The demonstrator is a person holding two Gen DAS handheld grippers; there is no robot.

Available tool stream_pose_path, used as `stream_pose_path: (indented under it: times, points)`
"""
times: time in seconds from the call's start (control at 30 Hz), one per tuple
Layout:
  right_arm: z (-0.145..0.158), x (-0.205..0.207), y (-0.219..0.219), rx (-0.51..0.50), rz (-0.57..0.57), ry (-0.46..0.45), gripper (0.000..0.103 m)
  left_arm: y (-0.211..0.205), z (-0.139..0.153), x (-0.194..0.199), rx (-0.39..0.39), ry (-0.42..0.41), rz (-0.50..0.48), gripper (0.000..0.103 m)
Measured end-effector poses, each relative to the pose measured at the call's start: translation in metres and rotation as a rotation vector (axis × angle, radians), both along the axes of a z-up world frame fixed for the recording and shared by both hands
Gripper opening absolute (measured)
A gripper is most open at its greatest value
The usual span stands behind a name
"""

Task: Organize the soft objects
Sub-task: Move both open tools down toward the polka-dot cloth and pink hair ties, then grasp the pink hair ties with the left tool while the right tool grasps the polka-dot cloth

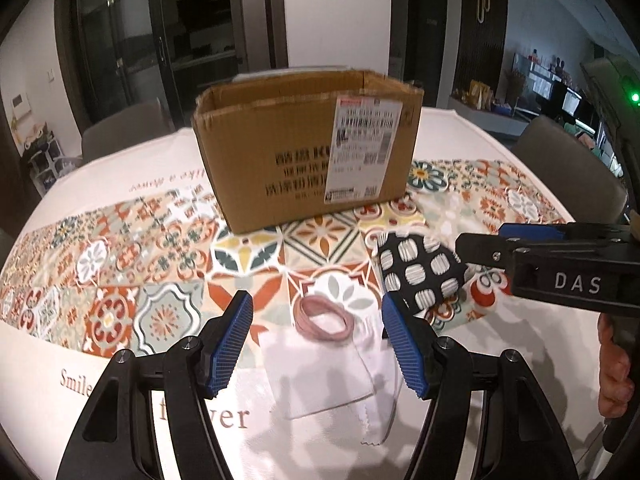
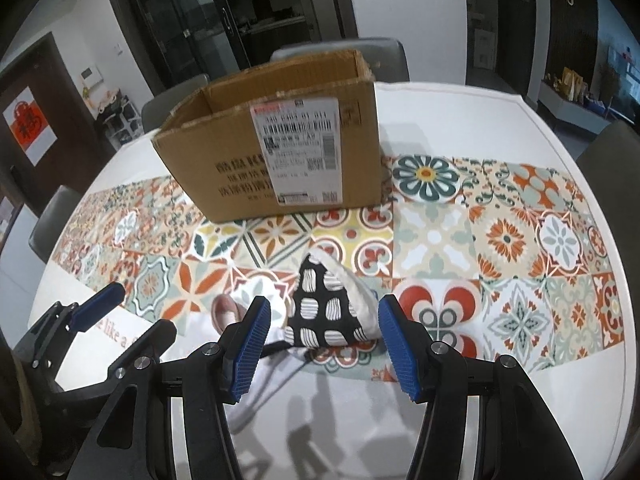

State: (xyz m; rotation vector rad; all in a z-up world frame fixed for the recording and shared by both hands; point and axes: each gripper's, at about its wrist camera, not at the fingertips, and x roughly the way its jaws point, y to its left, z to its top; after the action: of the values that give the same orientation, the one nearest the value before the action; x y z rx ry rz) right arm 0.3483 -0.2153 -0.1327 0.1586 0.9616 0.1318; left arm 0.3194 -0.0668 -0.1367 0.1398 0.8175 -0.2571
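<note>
A black-and-white dotted fabric mask (image 2: 326,306) lies on the patterned tablecloth, between the open blue pads of my right gripper (image 2: 322,348). It also shows in the left wrist view (image 1: 420,270), with the right gripper (image 1: 480,246) reaching in from the right. A pink hair band (image 1: 323,318) lies on a white cloth (image 1: 320,376), just ahead of my open, empty left gripper (image 1: 318,344). An open cardboard box (image 1: 308,148) stands behind them; it also shows in the right wrist view (image 2: 276,140).
The round table's tiled runner (image 2: 500,240) spreads to the right. Grey chairs (image 2: 340,56) stand around the far edge. The left gripper (image 2: 86,314) shows at the lower left of the right wrist view.
</note>
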Motion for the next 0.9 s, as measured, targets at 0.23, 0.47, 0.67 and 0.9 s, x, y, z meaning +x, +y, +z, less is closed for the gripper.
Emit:
stream_pose_path:
  times: [0.23,0.47,0.67,0.9]
  points:
    - [-0.020,0.006,-0.005,-0.008,0.000,0.042,0.058,-0.004,-0.023,0.006,-0.002,0.046,0.004,0.066]
    - [-0.032,0.013,-0.009,-0.017,0.004,0.054,0.058,-0.008,-0.043,0.016,-0.010,0.086,0.013,0.066]
    - [-0.039,0.023,-0.008,-0.018,0.029,0.055,0.058,-0.011,-0.058,0.026,-0.023,0.115,0.026,0.066]
    - [-0.048,0.033,-0.006,-0.011,0.052,0.071,0.056,-0.012,-0.069,0.037,-0.027,0.126,0.037,0.065]
